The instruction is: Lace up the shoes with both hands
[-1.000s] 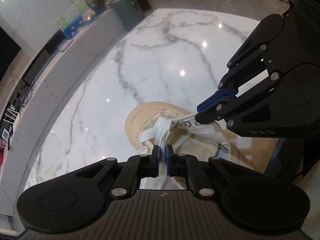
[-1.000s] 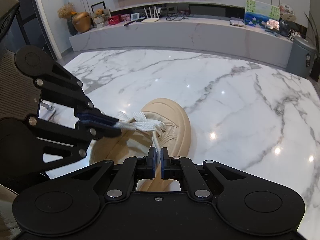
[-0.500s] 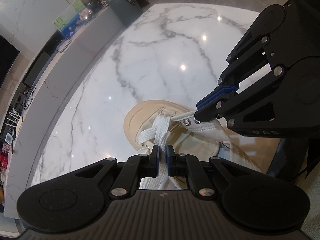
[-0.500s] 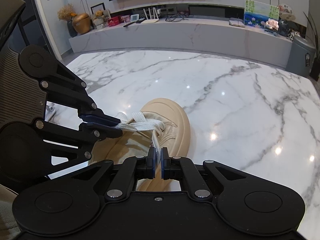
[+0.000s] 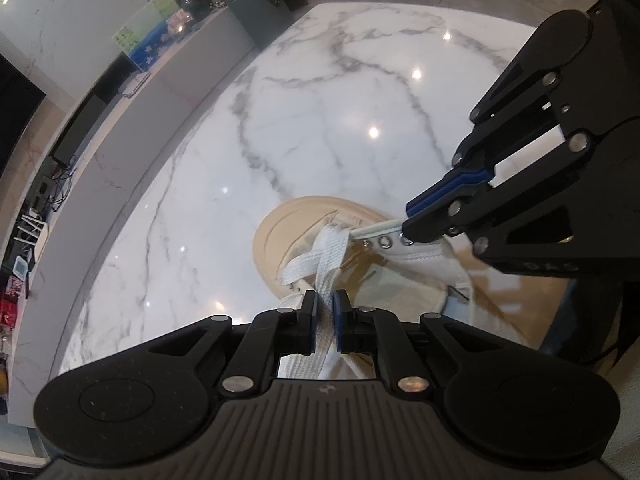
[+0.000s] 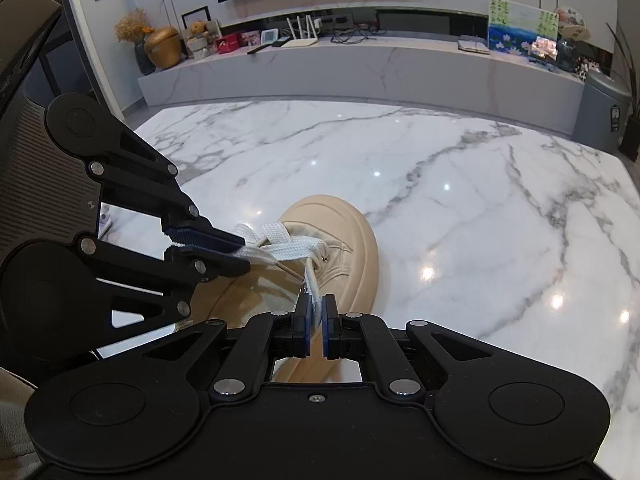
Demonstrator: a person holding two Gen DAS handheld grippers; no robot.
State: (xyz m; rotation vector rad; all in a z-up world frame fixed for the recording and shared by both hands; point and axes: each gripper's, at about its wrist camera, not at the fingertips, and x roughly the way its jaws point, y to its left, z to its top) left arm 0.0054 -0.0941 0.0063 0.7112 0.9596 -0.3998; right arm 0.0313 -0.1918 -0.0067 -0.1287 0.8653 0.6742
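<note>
Two ends of the white lace (image 5: 328, 256) were pinched, one each, between the fingers of the left gripper (image 5: 325, 320) and right gripper (image 6: 315, 320) over the beige shoe (image 6: 340, 248) on the marble table (image 6: 460, 200), with only the lowest eyelets laced and several eyelets (image 5: 386, 242) apparently empty.

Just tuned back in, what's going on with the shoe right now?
A person is lacing a beige shoe on the marble table with two handheld grippers. The left gripper has a flat stretch of the white lace between its fingers, near where the lace crosses over the toe end. The right gripper is shut on the other stretch of lace, which runs from a front eyelet on its side. Only the lowest eyelets look threaded; at least two metal eyelets further up are unthreaded.
</note>
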